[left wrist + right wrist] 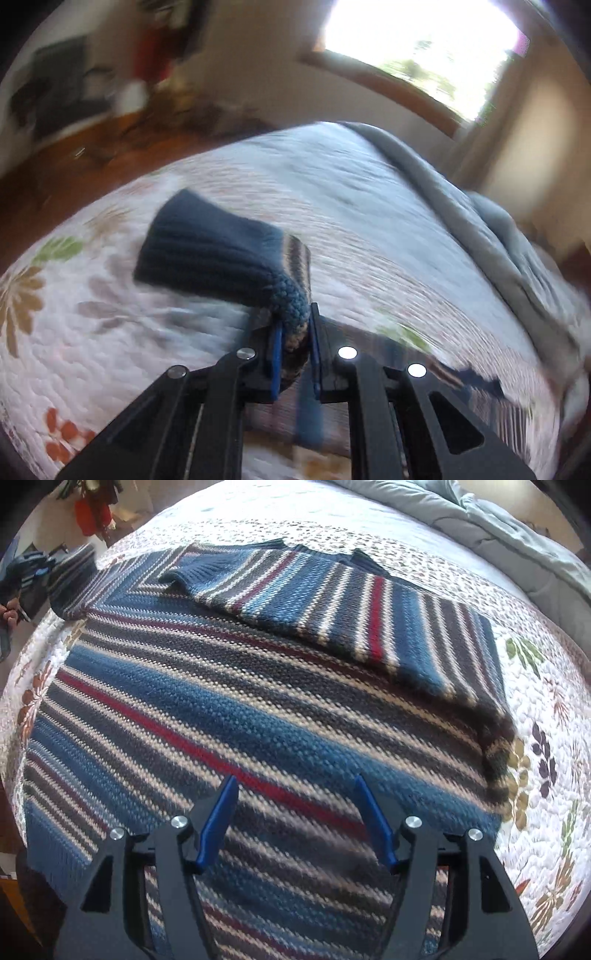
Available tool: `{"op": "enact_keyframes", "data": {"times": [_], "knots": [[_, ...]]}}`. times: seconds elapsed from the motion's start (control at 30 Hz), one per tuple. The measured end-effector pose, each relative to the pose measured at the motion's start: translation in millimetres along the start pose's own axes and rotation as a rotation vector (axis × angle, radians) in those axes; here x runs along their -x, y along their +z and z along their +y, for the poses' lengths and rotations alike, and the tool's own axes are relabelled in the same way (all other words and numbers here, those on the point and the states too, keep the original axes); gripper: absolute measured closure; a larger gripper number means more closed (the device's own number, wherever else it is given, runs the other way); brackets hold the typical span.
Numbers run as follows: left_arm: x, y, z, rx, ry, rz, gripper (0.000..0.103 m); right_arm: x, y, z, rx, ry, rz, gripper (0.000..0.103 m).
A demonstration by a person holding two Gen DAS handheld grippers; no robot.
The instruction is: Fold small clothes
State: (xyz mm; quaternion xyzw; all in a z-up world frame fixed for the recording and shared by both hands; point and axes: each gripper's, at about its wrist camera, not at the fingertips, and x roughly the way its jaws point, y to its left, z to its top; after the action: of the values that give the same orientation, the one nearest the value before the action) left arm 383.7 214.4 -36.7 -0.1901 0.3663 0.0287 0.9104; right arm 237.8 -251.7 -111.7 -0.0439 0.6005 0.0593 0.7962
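A striped knit sweater (229, 709) in blue, grey, cream and red lies spread on the floral quilt (546, 760). Its right sleeve (332, 602) is folded across the body. My right gripper (293, 786) is open and empty just above the sweater's lower part. My left gripper (295, 332) is shut on the sweater's other sleeve, near its dark blue ribbed cuff (207, 243), and holds it lifted above the quilt (92, 332). That lifted sleeve (70, 587) also shows at the far left of the right wrist view. The left wrist view is motion-blurred.
A grey blanket (480, 229) lies bunched along the far edge of the bed, also in the right wrist view (509, 528). Beyond the bed are a wooden floor (74, 166), dark furniture and a bright window (424, 48).
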Motion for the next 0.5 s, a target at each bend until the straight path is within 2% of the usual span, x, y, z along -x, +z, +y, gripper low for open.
{"op": "enact_keyframes", "data": {"times": [0.13, 0.3, 0.37, 0.5], "knots": [[13, -35, -88, -0.144, -0.115, 0.024, 0.091, 10, -13, -11, -0.023, 0.009, -0.015, 0.037], [-2, -95, -167, -0.251, -0.216, 0.129, 0.090, 18, -29, -29, -0.052, 0.009, -0.030, 0.037], [-17, -120, -189, -0.302, -0.225, 0.193, 0.085, 18, -33, -35, -0.068, 0.015, -0.027, 0.036], [-28, -161, -205, -0.347, -0.226, 0.271, 0.066, 18, -40, -41, -0.079, 0.015, -0.016, 0.036]]}}
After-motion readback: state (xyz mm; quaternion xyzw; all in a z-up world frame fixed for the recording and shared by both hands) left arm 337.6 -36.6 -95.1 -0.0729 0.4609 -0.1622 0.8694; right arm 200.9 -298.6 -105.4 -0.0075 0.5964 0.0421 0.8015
